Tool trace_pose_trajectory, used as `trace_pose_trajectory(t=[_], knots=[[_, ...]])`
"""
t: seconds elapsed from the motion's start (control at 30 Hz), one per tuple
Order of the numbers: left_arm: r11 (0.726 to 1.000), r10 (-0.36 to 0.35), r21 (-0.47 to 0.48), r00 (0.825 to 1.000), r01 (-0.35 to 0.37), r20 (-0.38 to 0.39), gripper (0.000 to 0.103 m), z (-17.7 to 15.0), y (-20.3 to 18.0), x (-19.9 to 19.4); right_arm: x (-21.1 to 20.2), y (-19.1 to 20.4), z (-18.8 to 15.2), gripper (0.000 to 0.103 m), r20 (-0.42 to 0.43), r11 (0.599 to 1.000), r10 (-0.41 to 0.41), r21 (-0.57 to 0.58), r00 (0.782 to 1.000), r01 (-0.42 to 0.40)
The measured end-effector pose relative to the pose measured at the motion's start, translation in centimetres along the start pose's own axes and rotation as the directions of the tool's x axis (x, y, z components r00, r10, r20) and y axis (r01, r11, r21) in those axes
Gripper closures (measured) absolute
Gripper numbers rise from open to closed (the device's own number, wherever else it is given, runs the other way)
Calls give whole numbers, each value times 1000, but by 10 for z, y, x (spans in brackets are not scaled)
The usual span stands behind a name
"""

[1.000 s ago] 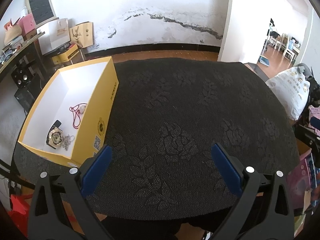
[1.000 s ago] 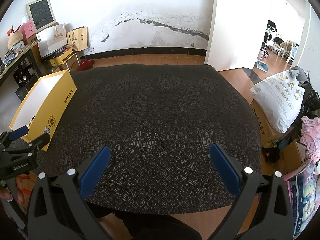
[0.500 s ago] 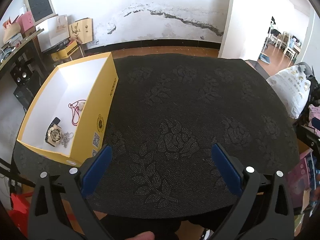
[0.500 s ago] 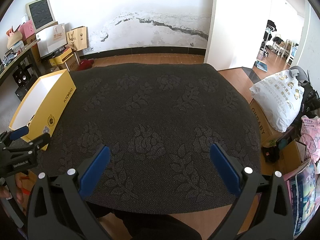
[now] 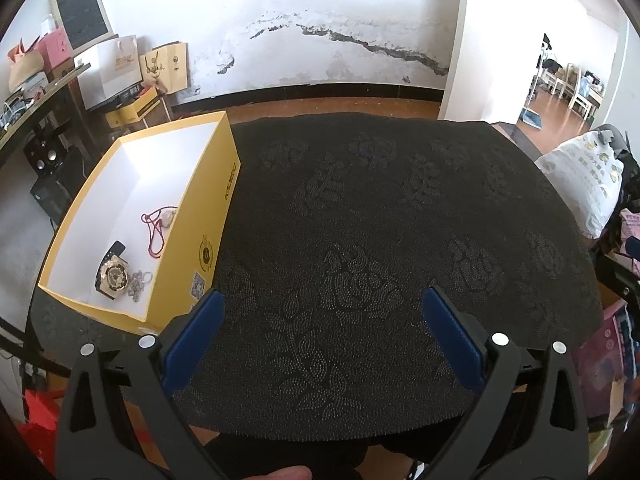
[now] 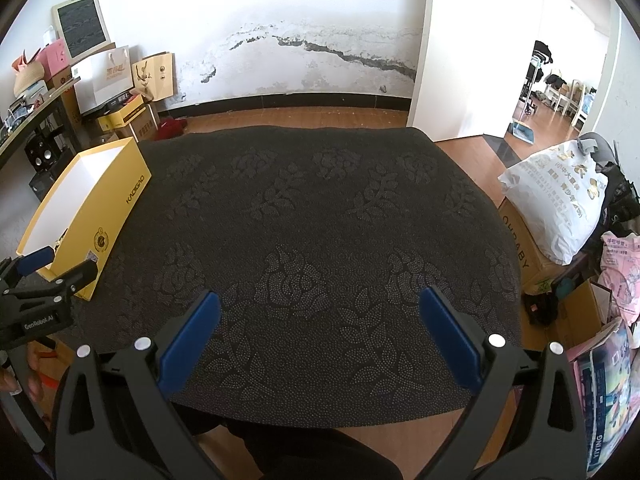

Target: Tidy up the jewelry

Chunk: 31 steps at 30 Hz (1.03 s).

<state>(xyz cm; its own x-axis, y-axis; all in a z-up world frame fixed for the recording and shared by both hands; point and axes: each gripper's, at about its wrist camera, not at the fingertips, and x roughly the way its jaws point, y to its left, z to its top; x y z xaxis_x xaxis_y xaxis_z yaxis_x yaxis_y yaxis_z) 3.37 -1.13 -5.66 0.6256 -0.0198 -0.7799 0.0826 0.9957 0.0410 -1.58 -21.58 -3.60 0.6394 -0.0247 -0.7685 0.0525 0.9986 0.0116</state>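
Hovering over the near edge of the black floral tablecloth [image 5: 360, 220], the left gripper [image 5: 320, 312] and right gripper [image 6: 318, 312] gape wide, holding nothing. At the cloth's left edge, the yellow box [image 5: 208, 216] holds a gold watch [image 5: 114, 276], silver chain [image 5: 138, 284] and red cord necklace [image 5: 156, 228] in its near end.

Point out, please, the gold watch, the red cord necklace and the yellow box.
gold watch [image 5: 114, 277], left wrist view, on its dial.
red cord necklace [image 5: 154, 236], left wrist view, on its cord.
yellow box [image 5: 208, 216], left wrist view, on its outer wall.

Daylight flooded both views, apparently from the doorway [image 6: 560, 92] at two o'clock. The white wall [image 5: 320, 20] at twelve o'clock was glared nearly featureless, and the dark cloth [image 6: 320, 220] stayed dim. Fisheye bending curved every edge; corners vignetted black. Focus stayed sharp.
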Motion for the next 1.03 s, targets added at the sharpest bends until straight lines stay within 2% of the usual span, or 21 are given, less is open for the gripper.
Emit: trace_pose_trajectory(t=[0.37, 0.6, 1.03], knots=[[1000, -19, 23, 1000, 19, 14, 6, 1, -7, -2, 0, 1, -2, 7, 0, 1000, -1, -2, 1000, 1], [1000, 12, -8, 999, -12, 50, 6, -1, -4, -8, 1, 0, -3, 7, -1, 1000, -5, 0, 1000, 5], [1000, 8, 0, 1000, -8, 28, 6, -1, -2, -3, 7, -3, -4, 7, -15, 1000, -6, -6, 1000, 6]])
